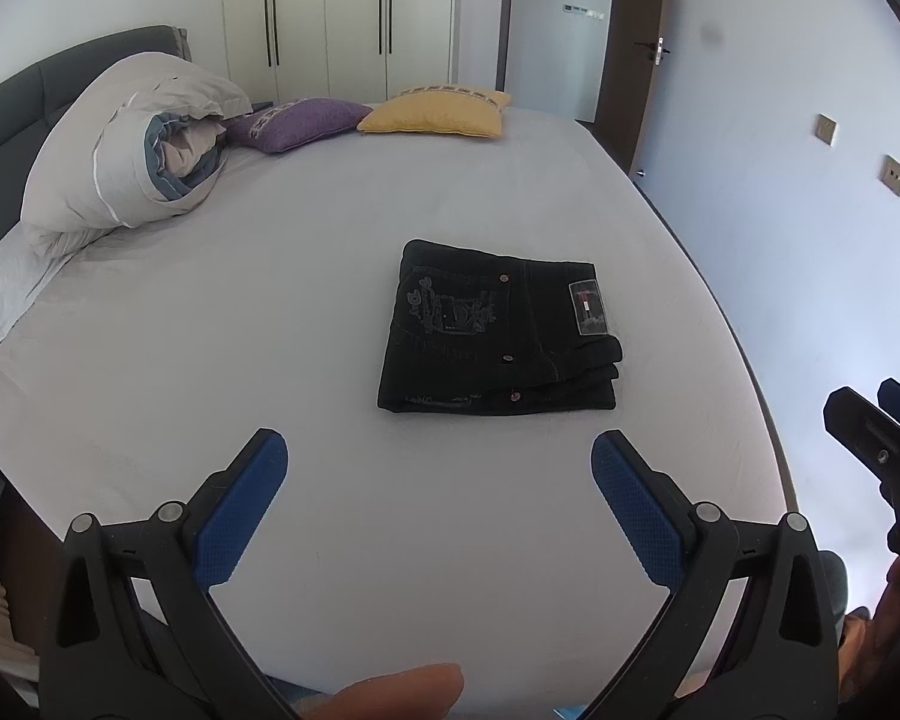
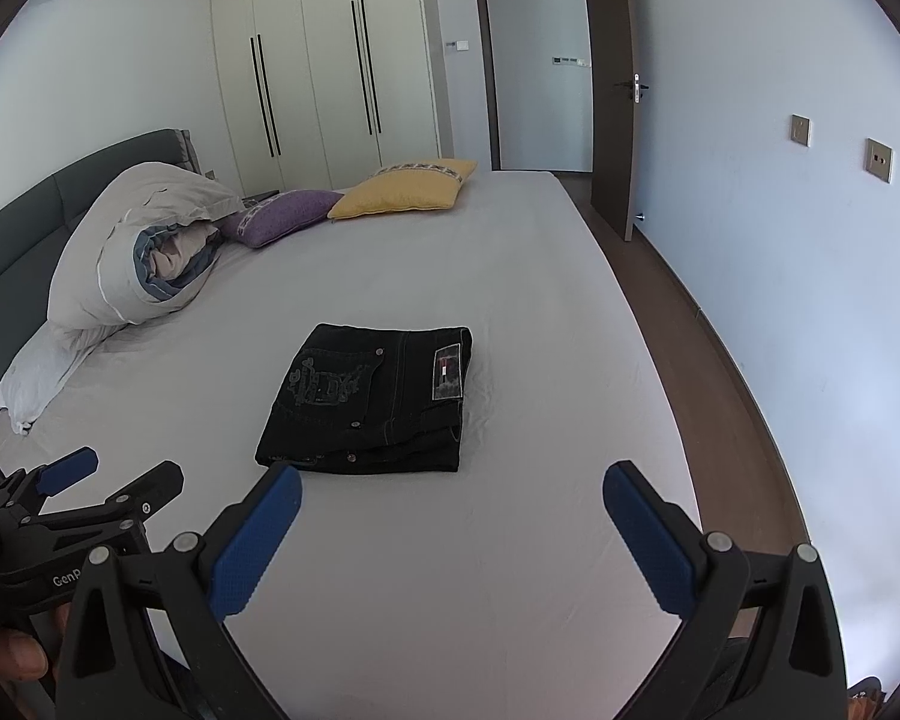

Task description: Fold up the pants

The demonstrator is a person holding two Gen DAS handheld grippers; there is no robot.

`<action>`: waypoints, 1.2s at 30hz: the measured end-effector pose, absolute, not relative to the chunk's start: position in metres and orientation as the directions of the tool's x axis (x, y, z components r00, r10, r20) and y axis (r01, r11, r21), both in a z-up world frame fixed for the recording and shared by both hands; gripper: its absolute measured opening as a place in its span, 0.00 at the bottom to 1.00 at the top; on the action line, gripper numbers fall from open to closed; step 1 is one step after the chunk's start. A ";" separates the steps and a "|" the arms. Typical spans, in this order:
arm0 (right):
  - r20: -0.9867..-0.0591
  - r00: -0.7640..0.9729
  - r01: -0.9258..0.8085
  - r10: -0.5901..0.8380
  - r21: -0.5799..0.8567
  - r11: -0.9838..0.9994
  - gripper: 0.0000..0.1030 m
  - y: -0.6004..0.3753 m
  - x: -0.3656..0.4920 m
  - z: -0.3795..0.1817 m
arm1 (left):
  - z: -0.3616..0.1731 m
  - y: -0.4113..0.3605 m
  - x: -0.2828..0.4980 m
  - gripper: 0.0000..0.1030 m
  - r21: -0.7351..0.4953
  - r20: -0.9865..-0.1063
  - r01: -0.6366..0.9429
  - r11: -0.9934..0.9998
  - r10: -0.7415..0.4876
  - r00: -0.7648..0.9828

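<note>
Black pants [image 1: 498, 330] lie folded into a compact rectangle on the pale bed sheet, back pocket embroidery and a brand patch facing up; the right wrist view shows the pants [image 2: 372, 402] from their left front. My left gripper [image 1: 438, 456] hovers open above the sheet, short of the pants' near edge, nothing between its blue pads. My right gripper [image 2: 450, 492] is also open and empty, just in front of the pants' near edge. The right gripper [image 1: 876, 420] shows at the far right of the left view, and the left gripper [image 2: 108, 474] at the lower left of the right view.
A rolled duvet [image 1: 126, 162] and white pillow [image 1: 6, 288] lie at the bed's left by the dark headboard [image 1: 6, 102]. Purple cushion [image 1: 294, 123] and yellow cushion [image 1: 438, 114] sit at the far end. Bed edge [image 2: 660, 372], wood floor and wall run along the right.
</note>
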State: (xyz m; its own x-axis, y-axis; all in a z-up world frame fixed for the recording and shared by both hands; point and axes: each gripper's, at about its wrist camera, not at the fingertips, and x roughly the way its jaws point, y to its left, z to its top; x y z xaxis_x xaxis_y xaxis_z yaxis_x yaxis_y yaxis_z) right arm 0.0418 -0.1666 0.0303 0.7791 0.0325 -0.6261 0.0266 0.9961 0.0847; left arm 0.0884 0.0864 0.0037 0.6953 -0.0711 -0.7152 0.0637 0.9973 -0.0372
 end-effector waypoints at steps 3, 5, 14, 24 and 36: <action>-0.630 0.775 0.024 0.035 0.084 0.996 1.00 -0.165 0.042 0.027 | 0.001 0.086 0.089 1.00 -0.036 -0.718 0.060 0.998 -0.068 0.692; -0.633 0.773 0.023 0.036 0.085 0.996 1.00 -0.165 0.042 0.025 | -0.001 0.086 0.089 1.00 -0.034 -0.721 0.058 0.998 -0.065 0.689; -0.647 0.762 0.023 0.040 0.089 0.996 1.00 -0.164 0.042 0.020 | -0.007 0.085 0.090 1.00 -0.034 -0.732 0.057 0.998 -0.064 0.679; -0.652 0.757 0.024 0.041 0.091 0.996 1.00 -0.163 0.043 0.017 | -0.009 0.086 0.090 1.00 -0.038 -0.735 0.055 0.998 -0.066 0.675; -0.654 0.755 0.023 0.042 0.091 0.996 1.00 -0.160 0.042 0.015 | -0.010 0.086 0.090 1.00 -0.040 -0.736 0.056 0.998 -0.068 0.674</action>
State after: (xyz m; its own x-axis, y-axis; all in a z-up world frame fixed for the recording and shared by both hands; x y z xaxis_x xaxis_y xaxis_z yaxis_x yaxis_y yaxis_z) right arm 0.0425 -0.1600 0.0154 0.7555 0.0421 -0.6538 0.0229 0.9956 0.0906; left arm 0.0898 0.0859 -0.0096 0.6736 -0.0675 -0.7360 0.0565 0.9976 -0.0398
